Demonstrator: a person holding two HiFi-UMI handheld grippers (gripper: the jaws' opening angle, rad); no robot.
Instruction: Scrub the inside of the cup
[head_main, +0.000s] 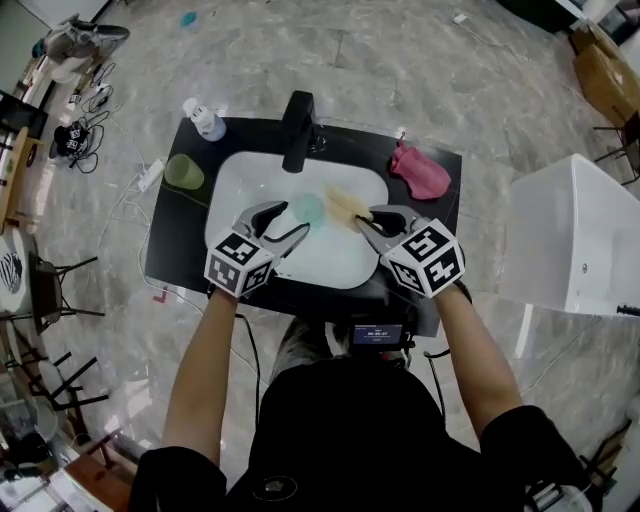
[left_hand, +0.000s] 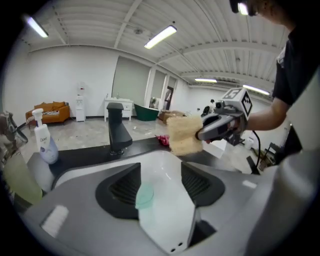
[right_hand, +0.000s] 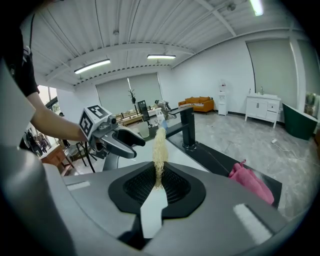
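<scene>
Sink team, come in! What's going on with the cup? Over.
Left hand-held gripper open, gripping nothing. Right hand-held gripper shut on sponge. Teal cup in sink, at left jaws. Nothing blocking.

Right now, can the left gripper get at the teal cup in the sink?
Probably yes: the left gripper, jaws apart, sits right at the teal cup in the sink, nothing between; the sponge in the right gripper is off to one side.

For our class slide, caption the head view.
Right gripper holds sponge over sink; open left gripper beside teal cup.
</scene>
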